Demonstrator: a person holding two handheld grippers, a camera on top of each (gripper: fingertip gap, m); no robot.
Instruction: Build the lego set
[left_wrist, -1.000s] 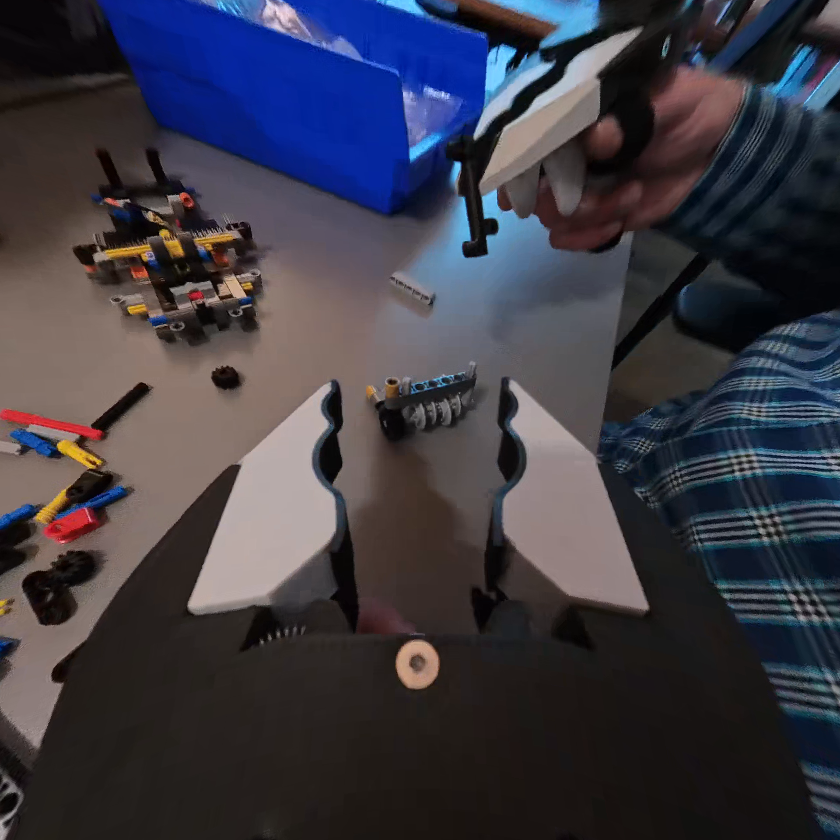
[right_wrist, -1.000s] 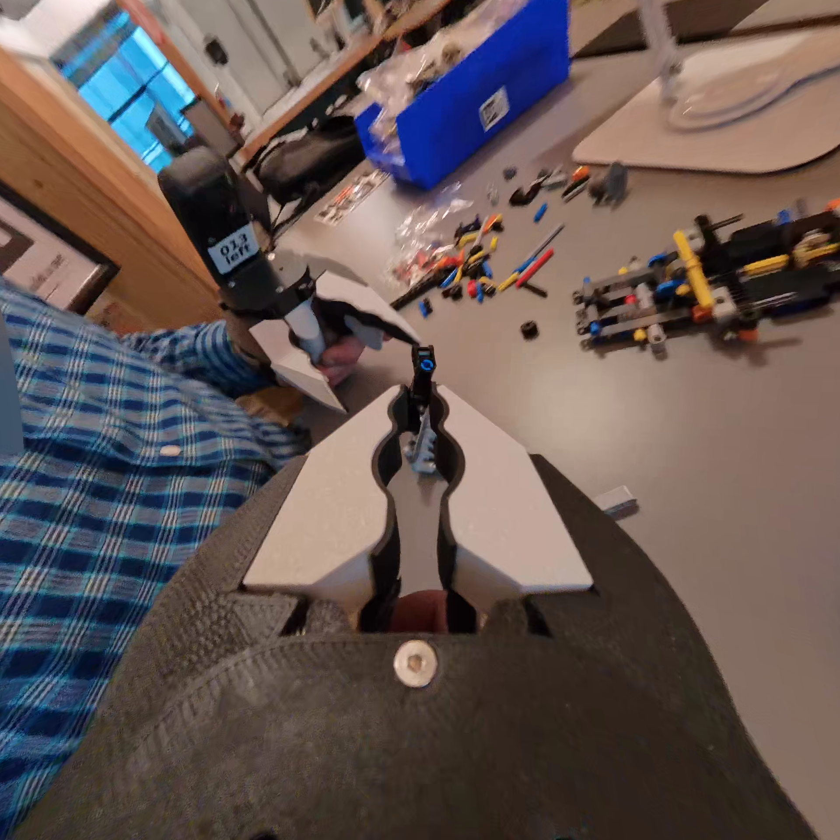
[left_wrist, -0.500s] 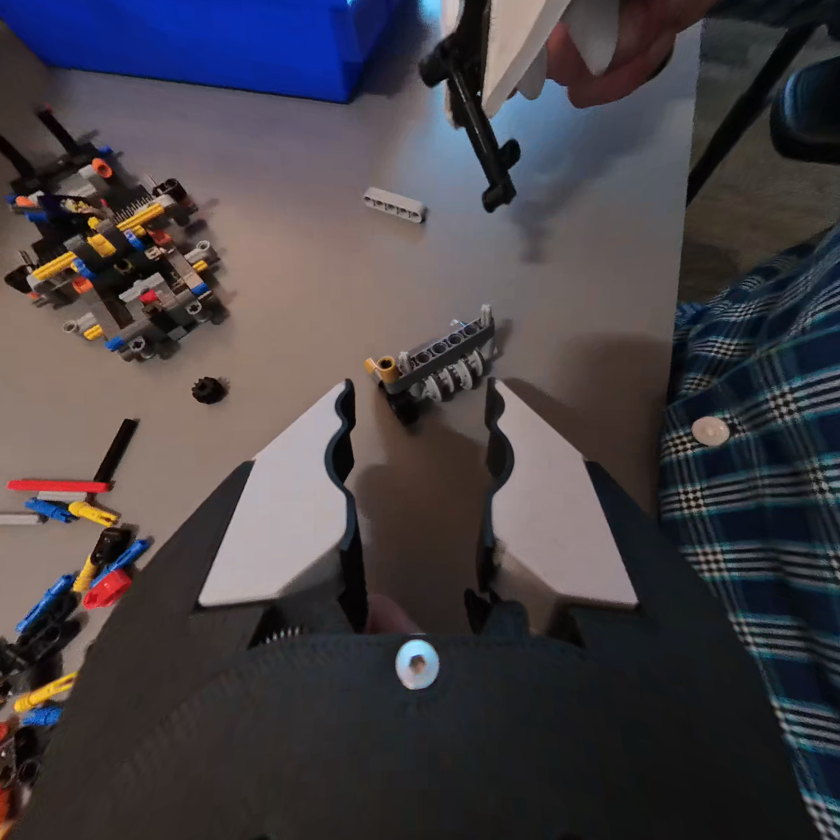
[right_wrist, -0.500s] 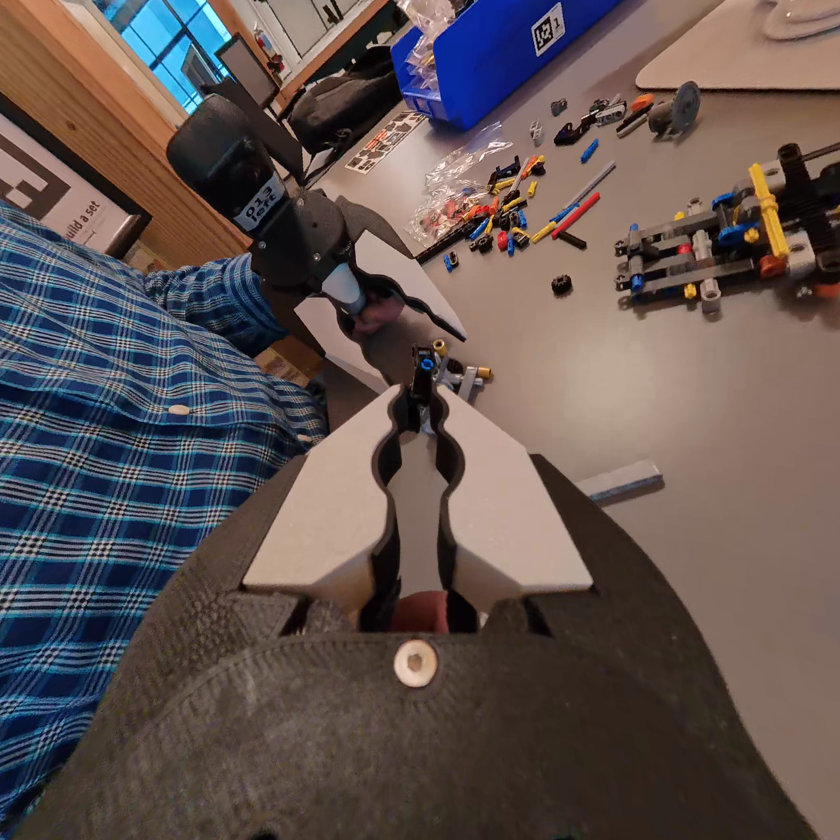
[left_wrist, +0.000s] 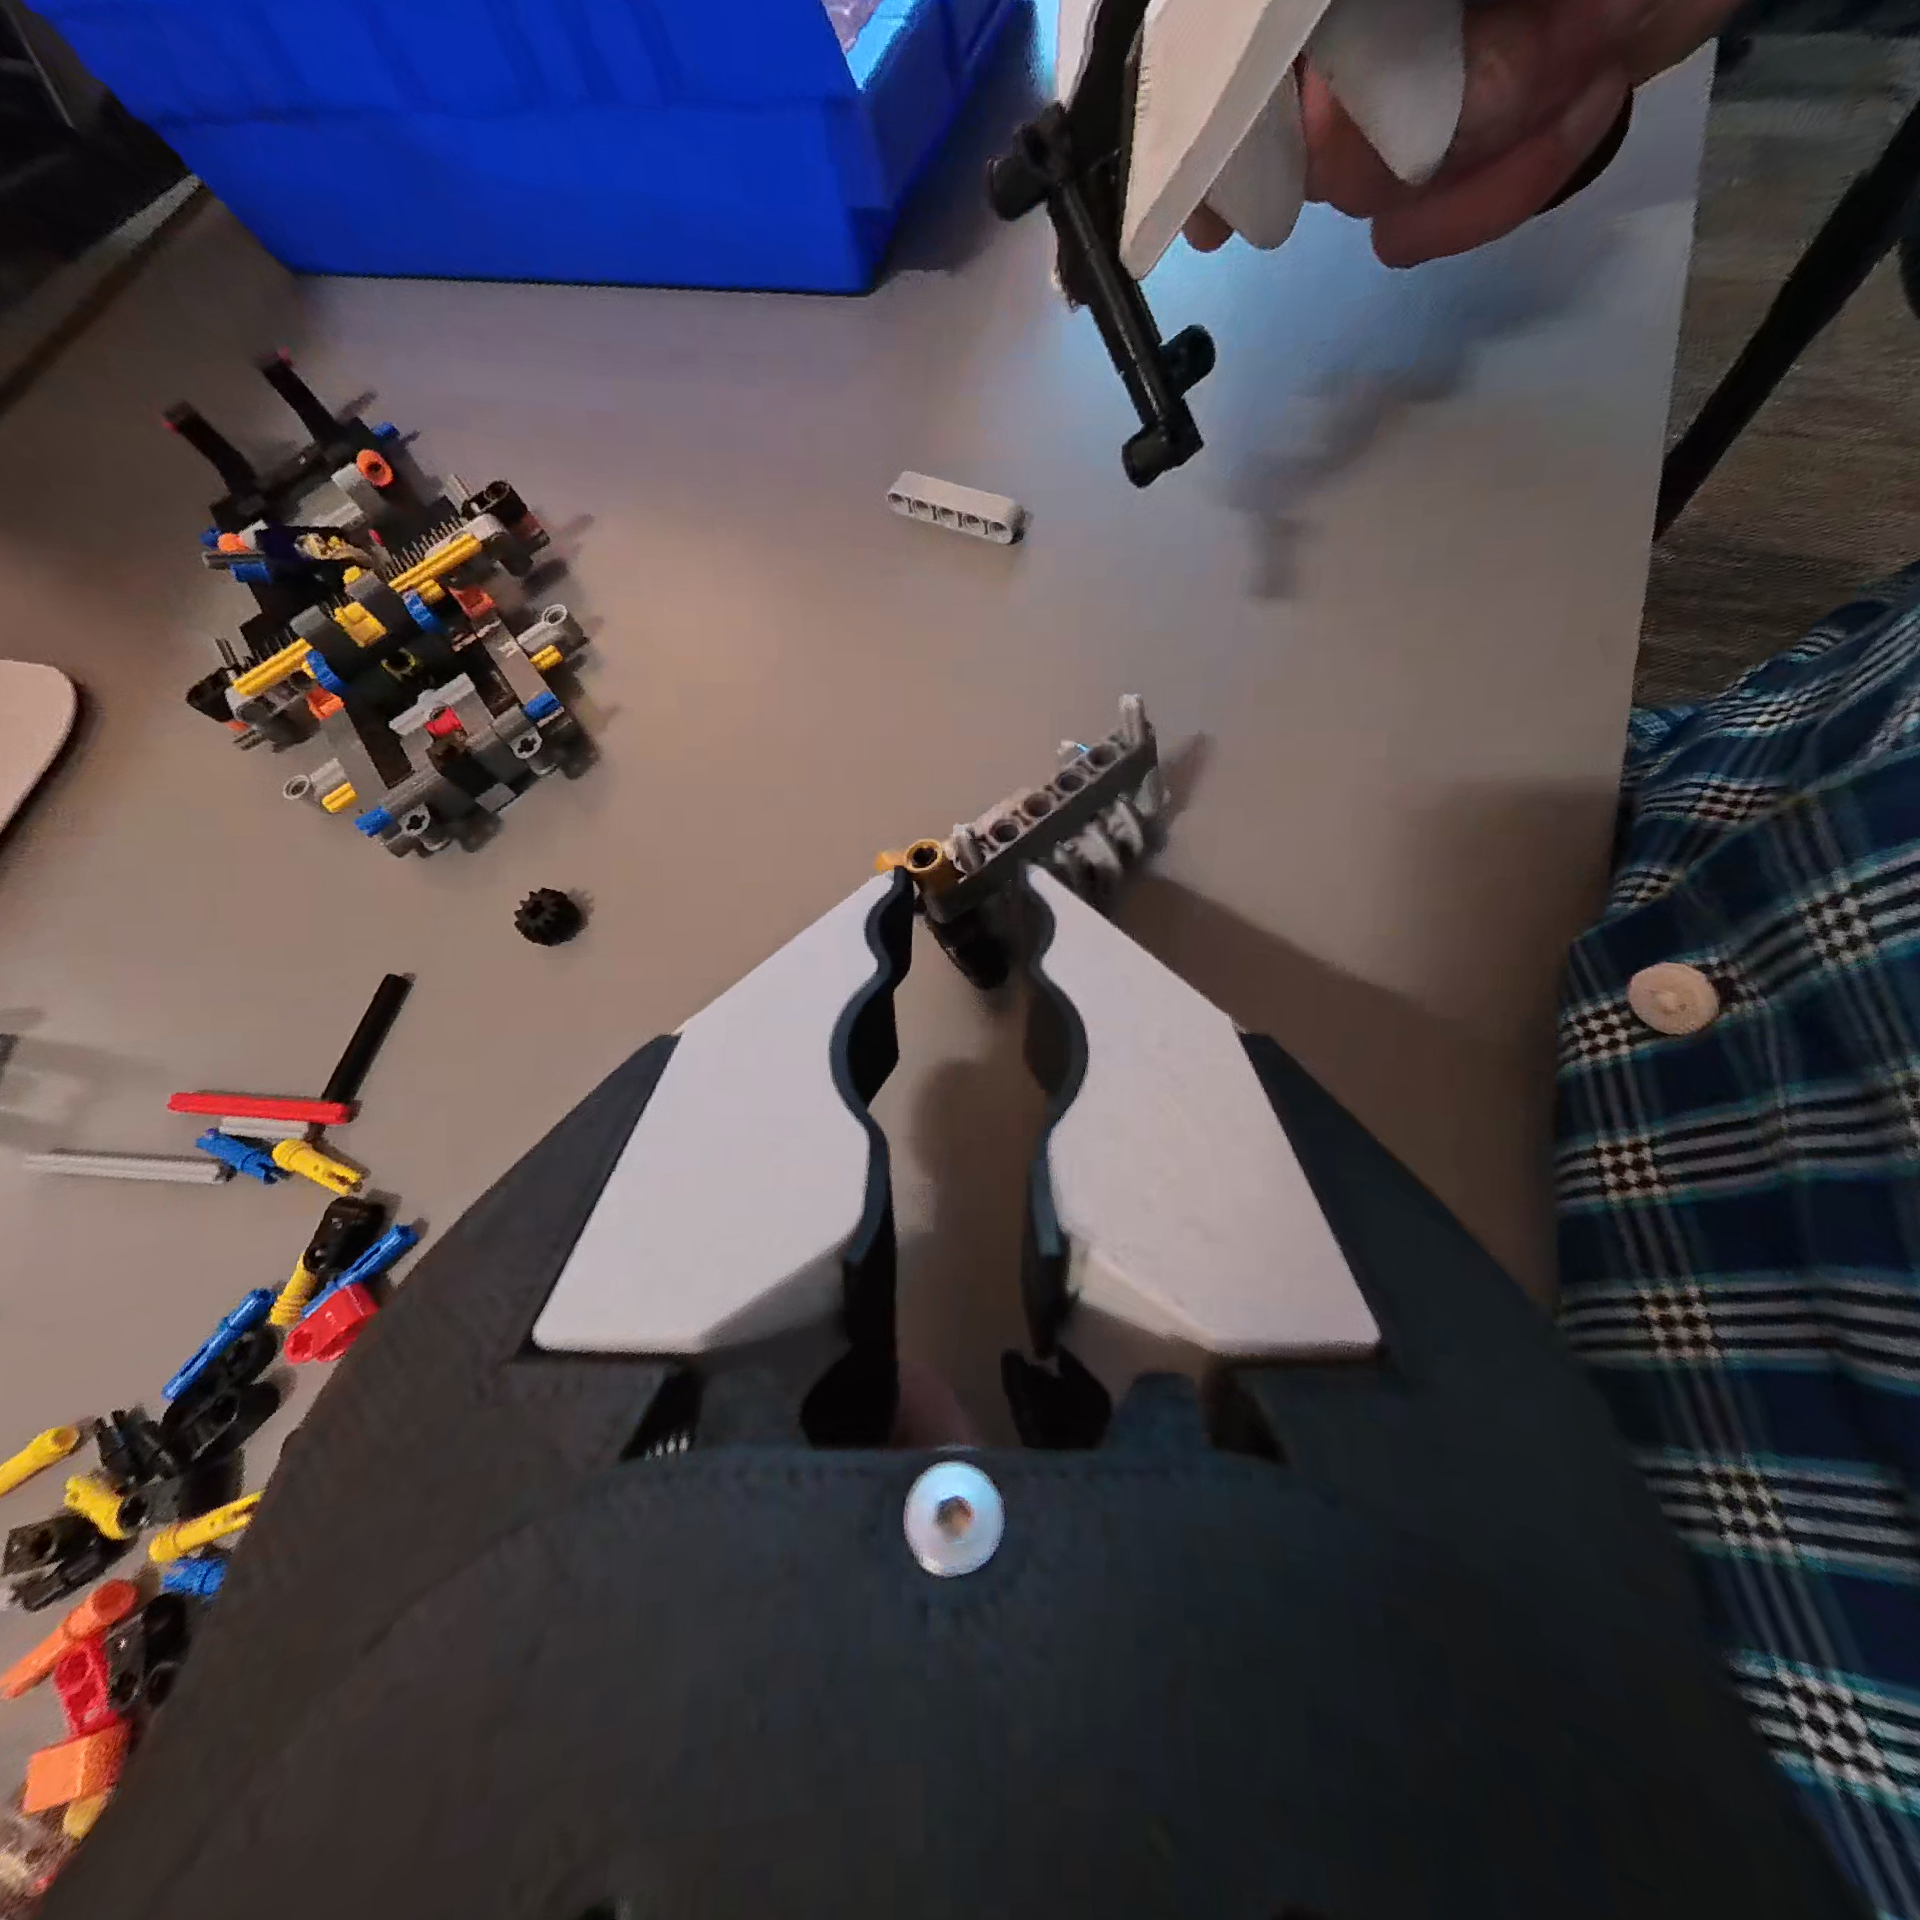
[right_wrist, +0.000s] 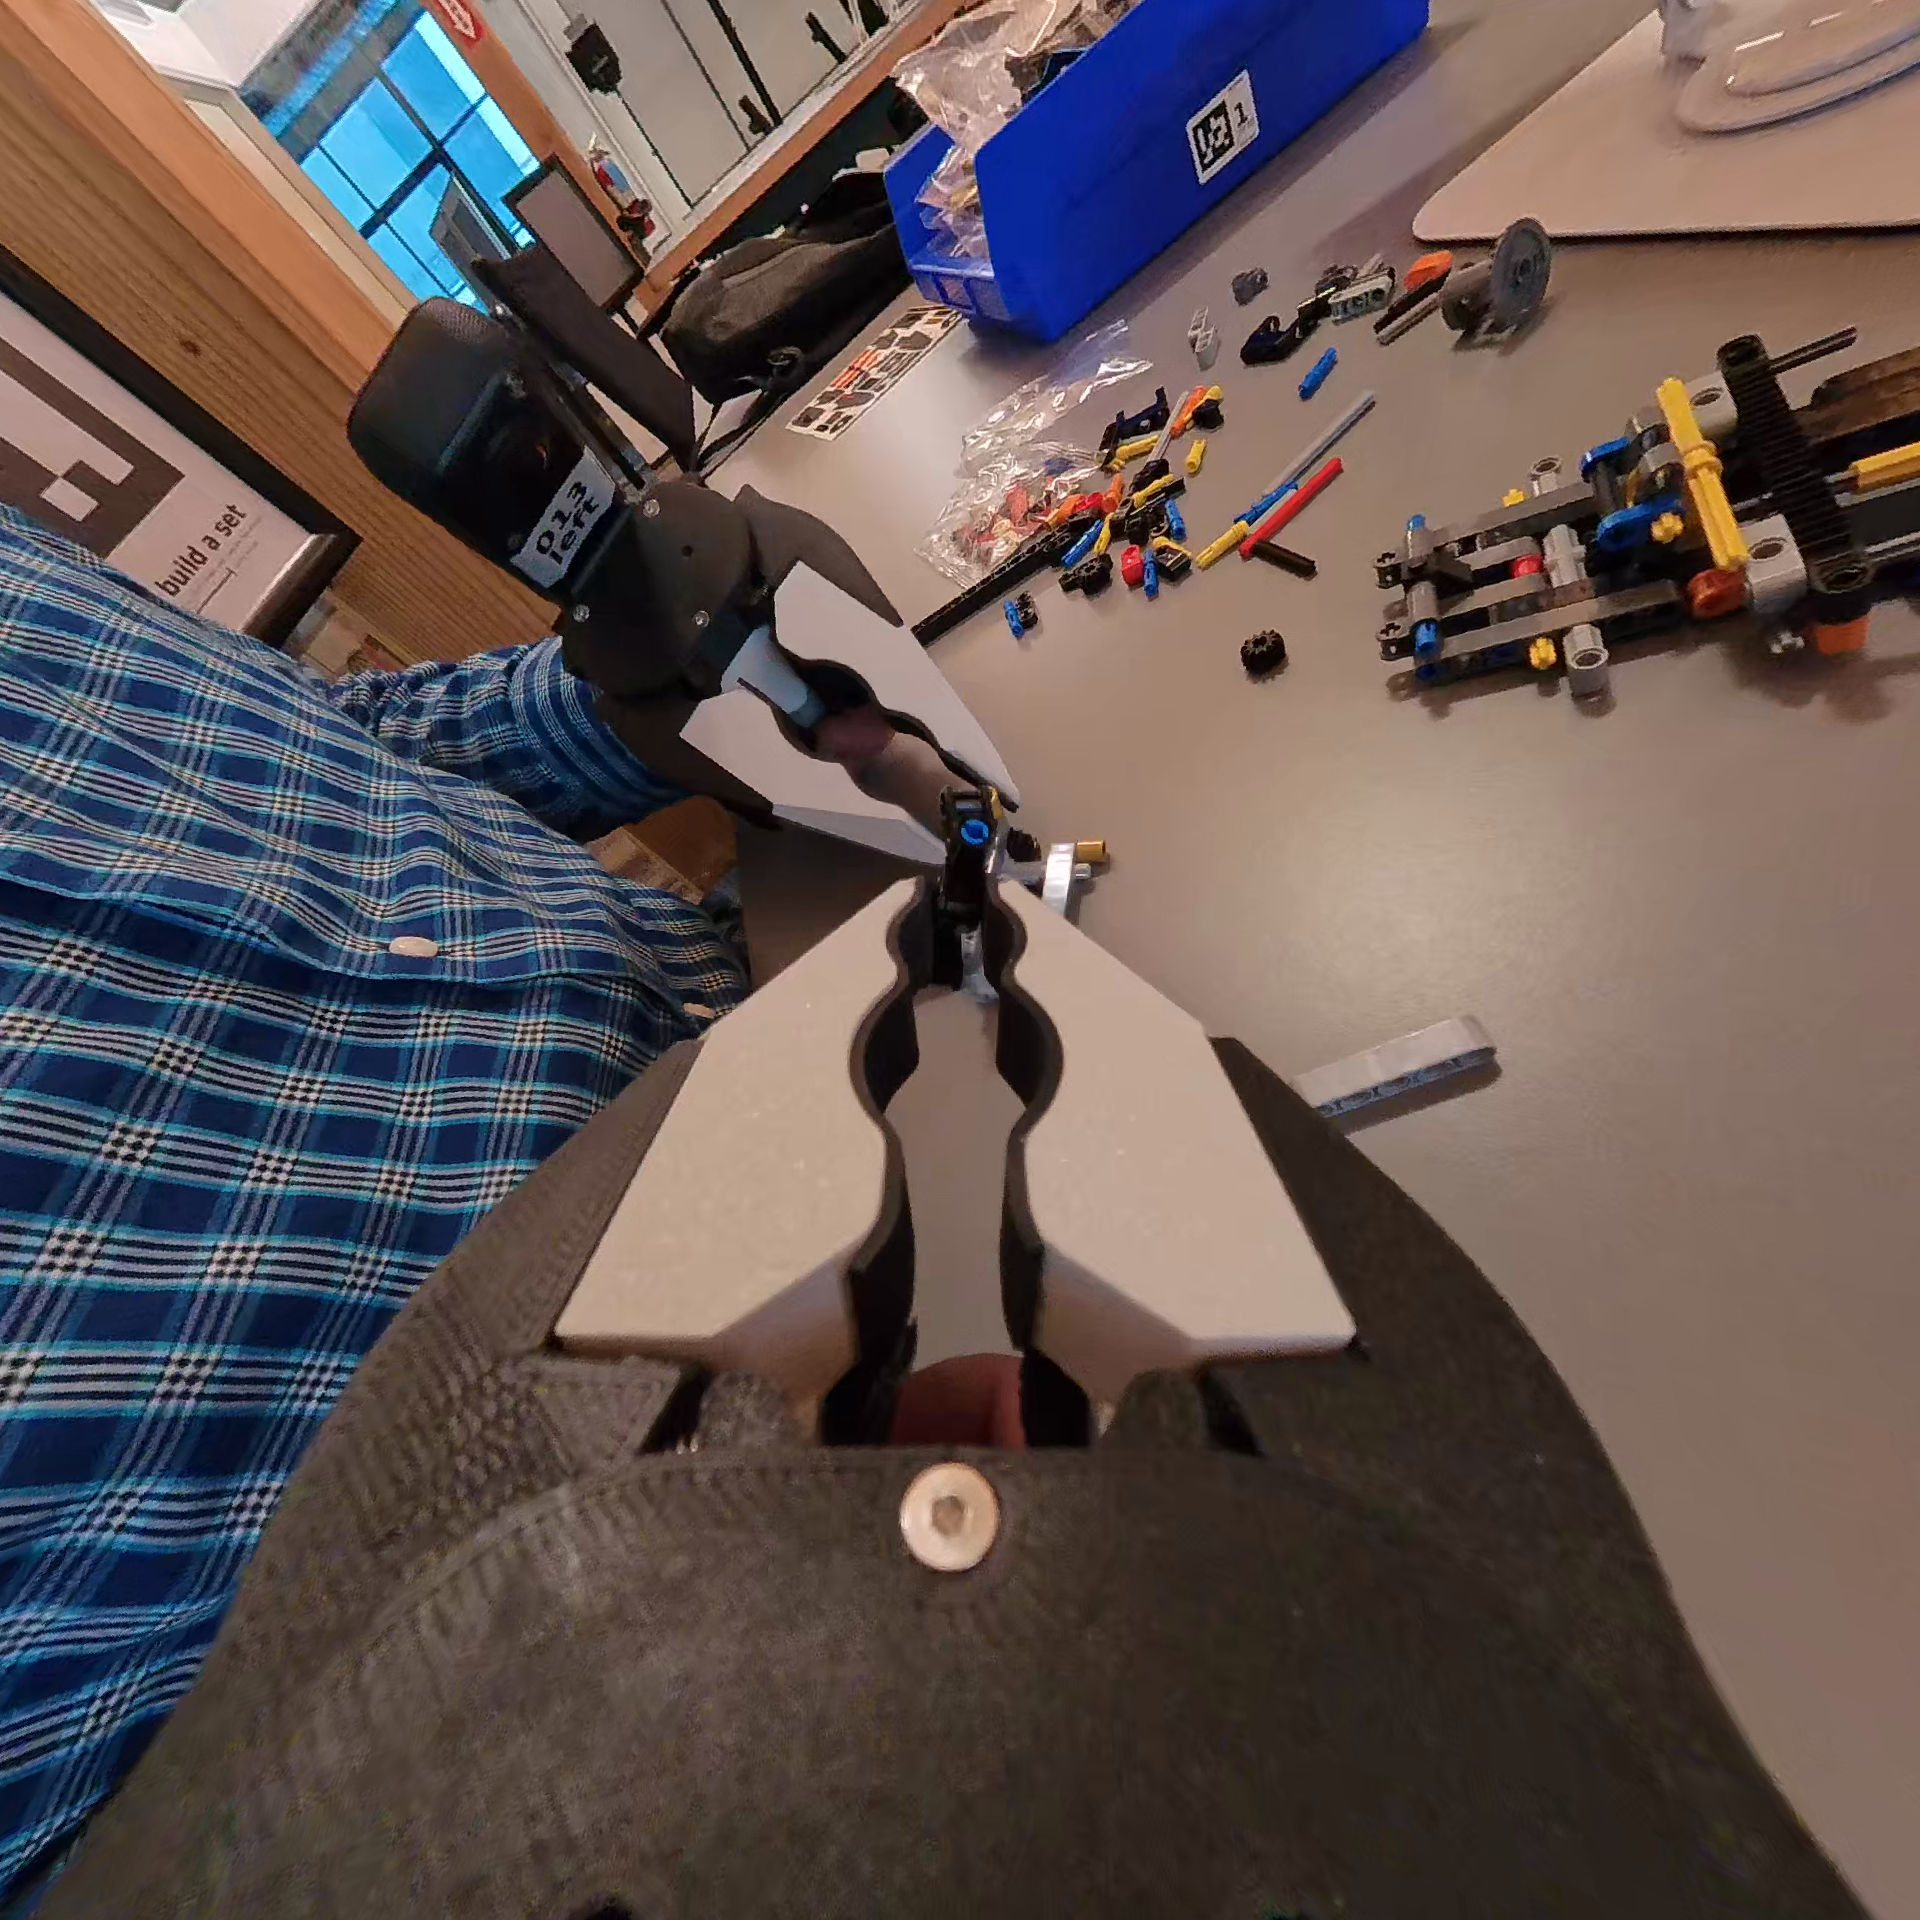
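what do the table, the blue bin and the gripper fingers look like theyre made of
Table: probably laminate, smooth grey satin; it shows soft sheen and shadows, no grain.
Blue bin: likely moulded plastic, an even saturated colour with a slight gloss.
Left gripper fingers: seemingly matte light plastic, perhaps 3D-printed, faintly grainy, with dark wavy liners that might be rubber. Right gripper looks the same.

A smooth grey tabletop with a dull sheen carries glossy plastic bricks; at 12 o'clock, a shiny blue plastic bin. Matt, grainy black claw housing; checked cloth shirt; wood-panelled wall.
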